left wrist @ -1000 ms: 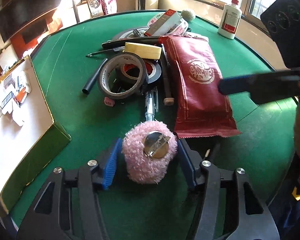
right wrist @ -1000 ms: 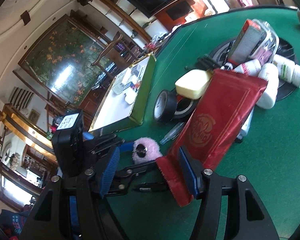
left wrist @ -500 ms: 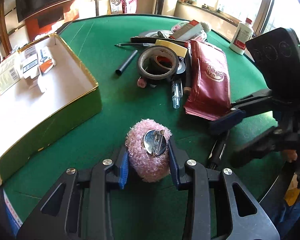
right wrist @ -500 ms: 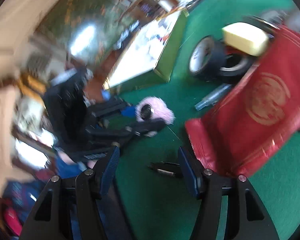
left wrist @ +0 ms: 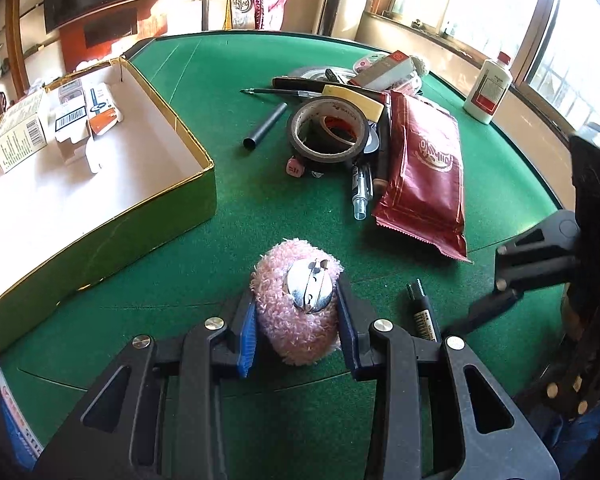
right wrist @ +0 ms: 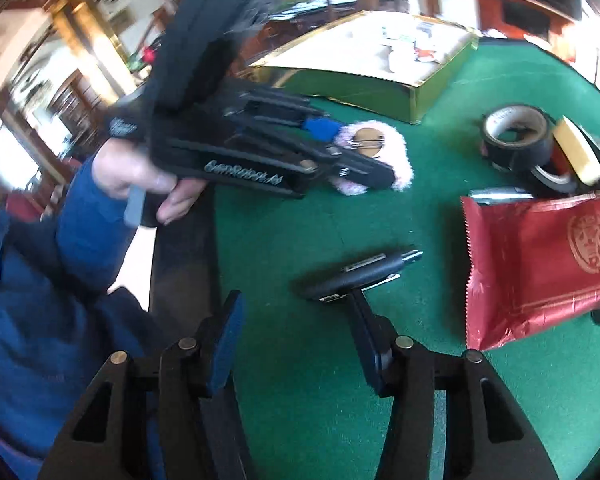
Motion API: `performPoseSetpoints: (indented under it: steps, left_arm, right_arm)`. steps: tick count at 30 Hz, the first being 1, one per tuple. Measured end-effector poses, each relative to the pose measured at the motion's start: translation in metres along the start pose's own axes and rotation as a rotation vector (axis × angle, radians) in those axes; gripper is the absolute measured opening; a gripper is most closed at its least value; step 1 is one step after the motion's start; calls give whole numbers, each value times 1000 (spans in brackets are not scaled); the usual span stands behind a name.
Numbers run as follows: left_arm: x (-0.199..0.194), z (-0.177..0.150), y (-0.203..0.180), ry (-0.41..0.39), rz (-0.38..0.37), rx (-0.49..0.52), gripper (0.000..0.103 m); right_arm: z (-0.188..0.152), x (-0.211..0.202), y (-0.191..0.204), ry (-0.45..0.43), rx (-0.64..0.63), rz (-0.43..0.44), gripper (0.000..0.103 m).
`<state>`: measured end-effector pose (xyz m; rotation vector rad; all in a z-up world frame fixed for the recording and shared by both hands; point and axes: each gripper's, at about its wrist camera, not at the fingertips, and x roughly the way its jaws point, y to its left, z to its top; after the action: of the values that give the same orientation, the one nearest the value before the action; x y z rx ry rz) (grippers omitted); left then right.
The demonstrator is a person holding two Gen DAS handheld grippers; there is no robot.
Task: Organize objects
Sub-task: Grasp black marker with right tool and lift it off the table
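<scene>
My left gripper (left wrist: pixel 298 316) pinches the pink fluffy brooch (left wrist: pixel 298 304) by its sides, low over the green tabletop (left wrist: pixel 260 200) at the near edge. Just right lies a black pen (right wrist: pixel 360 276); my right gripper (right wrist: pixel 300 340) stands spread near it with nothing between its jaws, which have just been narrowing. Farther off, the red foil pouch (left wrist: pixel 424 168), tape rolls (left wrist: pixel 328 128) and black tube (left wrist: pixel 264 128) form a heap. The gold-edged box (left wrist: pixel 120 208) sits left. A second ago the brooch lay against that heap; now it is well apart.
</scene>
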<state>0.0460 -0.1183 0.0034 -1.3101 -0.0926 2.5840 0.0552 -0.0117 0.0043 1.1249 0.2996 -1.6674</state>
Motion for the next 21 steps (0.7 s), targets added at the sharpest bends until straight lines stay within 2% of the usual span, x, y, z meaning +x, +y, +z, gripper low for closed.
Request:
performPoseSetpoints:
  steps: [2, 5, 7, 8, 11, 13, 15, 18, 20, 21]
  left_arm:
    - [0, 0, 0, 0, 1, -1, 33]
    - [-1, 0, 2, -2, -10, -11, 33]
    - [-1, 0, 4, -4, -20, -24, 33]
    - [-1, 0, 4, -4, -22, -26, 33]
    - [-1, 0, 4, -5, -24, -28, 33]
    - [-1, 0, 4, -5, -21, -26, 33]
    - [-1, 0, 3, -4, -14, -20, 33]
    - [-1, 0, 2, -3, -10, -18, 33]
    - [-1, 0, 3, -4, -13, -21, 33]
    - [-1, -1, 3, -4, -13, -22, 33]
  right_arm:
    - [2, -3, -12, -29, 80, -17, 53]
    - [4, -4, -32, -73, 235, 49, 53]
    - [5, -3, -36, -88, 279, 51, 55]
    - [6, -2, -34, -92, 284, 37, 55]
    - [13, 3, -19, -79, 272, -11, 69]
    - [18, 8, -5, -54, 226, -81, 76]
    - [19, 13, 6, -35, 170, -156, 78]
    - [12, 17, 16, -58, 120, -257, 78]
    - [10, 16, 16, -69, 108, -309, 66]
    - [9, 15, 12, -74, 126, -339, 52]
